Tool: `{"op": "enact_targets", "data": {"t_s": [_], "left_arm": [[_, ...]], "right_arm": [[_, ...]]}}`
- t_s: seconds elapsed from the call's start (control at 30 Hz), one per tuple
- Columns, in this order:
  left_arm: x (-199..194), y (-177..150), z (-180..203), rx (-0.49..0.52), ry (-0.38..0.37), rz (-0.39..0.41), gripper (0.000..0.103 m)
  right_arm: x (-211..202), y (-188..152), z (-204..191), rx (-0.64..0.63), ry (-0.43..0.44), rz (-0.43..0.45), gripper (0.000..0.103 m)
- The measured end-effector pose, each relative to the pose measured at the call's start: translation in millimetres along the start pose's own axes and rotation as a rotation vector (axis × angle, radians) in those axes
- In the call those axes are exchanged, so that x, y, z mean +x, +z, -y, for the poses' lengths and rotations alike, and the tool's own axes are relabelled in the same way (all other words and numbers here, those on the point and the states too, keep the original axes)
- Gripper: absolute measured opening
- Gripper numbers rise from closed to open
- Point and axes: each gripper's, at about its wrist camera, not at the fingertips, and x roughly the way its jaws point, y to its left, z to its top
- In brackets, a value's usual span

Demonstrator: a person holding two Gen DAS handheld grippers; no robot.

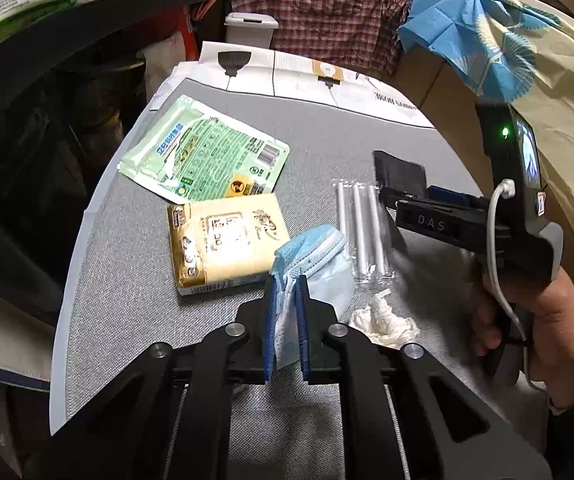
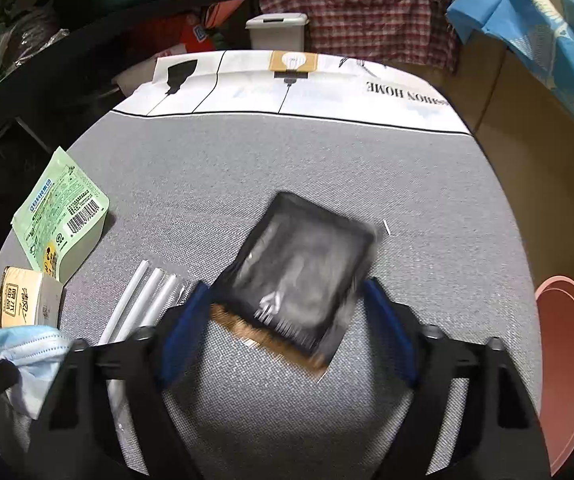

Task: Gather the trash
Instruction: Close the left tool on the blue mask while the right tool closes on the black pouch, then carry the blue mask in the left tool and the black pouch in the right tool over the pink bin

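Note:
My left gripper (image 1: 285,296) is shut on the lower edge of a crumpled blue face mask (image 1: 319,256), which rests on the grey table (image 1: 127,280). The mask (image 2: 35,352) also shows at the lower left of the right wrist view. My right gripper (image 2: 285,284) has a black foil packet (image 2: 303,264) with a gold underside between its blue pads. Both pads touch its edges and the packet looks blurred. From the left wrist view, that right gripper (image 1: 391,196) holds the black packet (image 1: 399,170) tilted up off the table, with a person's hand (image 1: 547,320) on the handle.
On the table lie a green pouch (image 1: 207,152), a gold tissue pack (image 1: 223,240), wrapped white straws (image 1: 361,232) and a crumpled white tissue (image 1: 383,322). A pink bin (image 2: 567,360) stands off the table's right edge. A small white bin (image 2: 277,30) sits beyond the far edge.

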Motion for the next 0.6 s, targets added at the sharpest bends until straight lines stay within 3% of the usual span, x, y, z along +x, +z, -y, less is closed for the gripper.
{"op": "enact_targets", "data": {"t_s": [0.17,0.33,0.6], "left_arm": [[-4,1,6,0.019,-0.007,0.010,0.008],[-7,-1,8,0.035,0.000,0.014,0.008],[-14,0,11,0.047,0.008,0.034,0.008]], "right_arm": [[-6,-4,0,-0.028,0.012,0.020,0.043],[-13,-5,6,-0.035,0.011,0.039,0.010],[-24,-13,23,0.010,0.060,0.057,0.003]]}}
